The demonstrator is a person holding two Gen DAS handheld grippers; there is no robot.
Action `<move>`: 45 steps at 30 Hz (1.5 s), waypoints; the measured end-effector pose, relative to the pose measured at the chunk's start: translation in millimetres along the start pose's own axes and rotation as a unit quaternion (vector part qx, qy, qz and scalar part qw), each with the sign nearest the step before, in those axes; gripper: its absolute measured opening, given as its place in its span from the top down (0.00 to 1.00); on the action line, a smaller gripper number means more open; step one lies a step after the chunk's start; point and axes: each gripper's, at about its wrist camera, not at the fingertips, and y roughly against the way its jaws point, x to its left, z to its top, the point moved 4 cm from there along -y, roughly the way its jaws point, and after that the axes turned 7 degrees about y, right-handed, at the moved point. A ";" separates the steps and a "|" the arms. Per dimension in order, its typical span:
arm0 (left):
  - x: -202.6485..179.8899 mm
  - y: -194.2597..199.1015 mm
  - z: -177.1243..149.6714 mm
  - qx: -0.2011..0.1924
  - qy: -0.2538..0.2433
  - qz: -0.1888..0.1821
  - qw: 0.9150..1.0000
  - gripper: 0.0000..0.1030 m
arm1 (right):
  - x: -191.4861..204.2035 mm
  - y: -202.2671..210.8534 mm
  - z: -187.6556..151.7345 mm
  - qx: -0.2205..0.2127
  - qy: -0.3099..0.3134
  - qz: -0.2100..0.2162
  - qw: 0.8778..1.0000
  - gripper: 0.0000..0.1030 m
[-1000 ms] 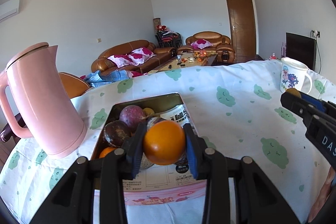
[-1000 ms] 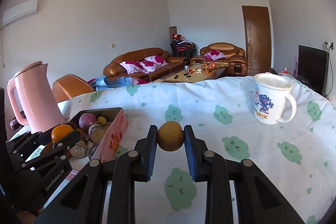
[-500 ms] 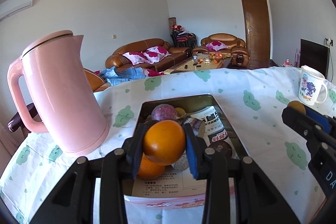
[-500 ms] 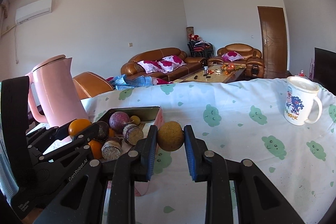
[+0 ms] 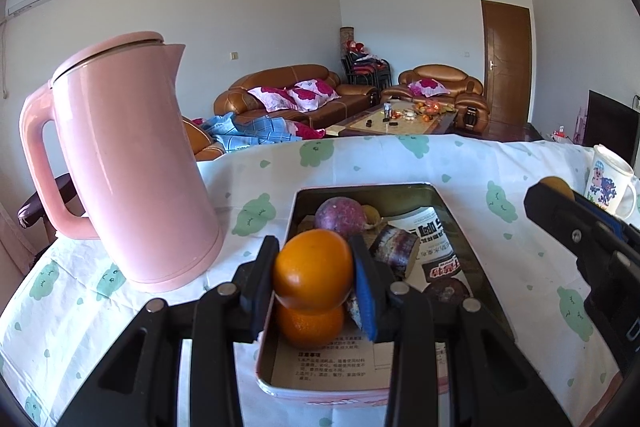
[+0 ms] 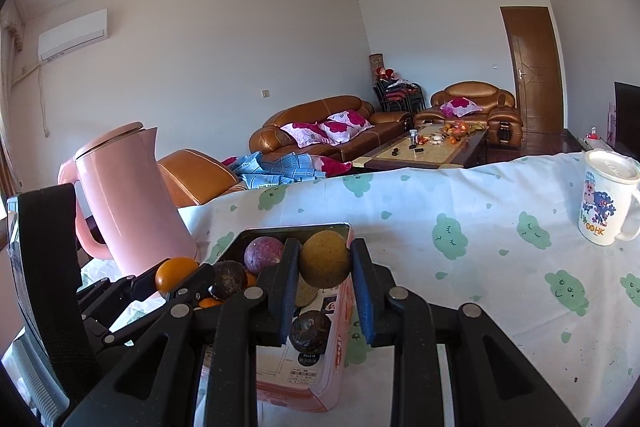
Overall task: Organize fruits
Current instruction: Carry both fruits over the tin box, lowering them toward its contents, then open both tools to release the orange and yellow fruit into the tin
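Observation:
My left gripper (image 5: 314, 269) is shut on an orange (image 5: 313, 267) and holds it above the near left corner of the pink tin box (image 5: 320, 393). A second orange (image 5: 310, 325), a purple passion fruit (image 5: 340, 218) and other dark fruits lie in the box on printed paper. My right gripper (image 6: 325, 259) is shut on a yellow-brown round fruit (image 6: 325, 258) and holds it above the box's right wall (image 6: 340, 339). The left gripper with its orange (image 6: 174, 273) shows at the left of the right wrist view.
A tall pink kettle (image 5: 124, 167) stands just left of the box on the cloud-print tablecloth (image 5: 440, 163). A white cartoon mug (image 6: 606, 199) stands at the far right. Sofas and a coffee table lie beyond the table's far edge.
Both grippers have shifted left with their fruits. The left one now hangs over the box's near left corner, close to the kettle. The right one has come over the box's right wall.

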 end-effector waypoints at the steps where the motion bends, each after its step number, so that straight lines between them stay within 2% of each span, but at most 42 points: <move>1: 0.6 -1.0 0.3 0.000 0.000 0.001 1.000 0.64 | 1.1 -1.9 2.0 -0.001 0.000 0.002 1.000 0.73; 20: 7.3 -21.7 6.6 0.014 0.018 0.008 1.000 0.64 | 3.0 -33.5 22.1 -0.014 0.003 -0.003 1.000 0.73; 31: -0.8 -29.8 8.6 0.024 0.017 -0.011 1.000 0.64 | 0.7 -37.7 20.4 -0.011 0.012 -0.010 1.000 0.73; 36: -3.0 -30.9 8.1 0.033 0.022 -0.032 0.999 0.64 | -2.1 -40.3 19.8 -0.008 0.012 -0.017 1.000 0.73; 45: -8.5 -32.8 4.8 0.042 0.011 -0.033 0.998 0.64 | -5.7 -49.6 15.3 0.011 0.002 -0.010 1.000 0.73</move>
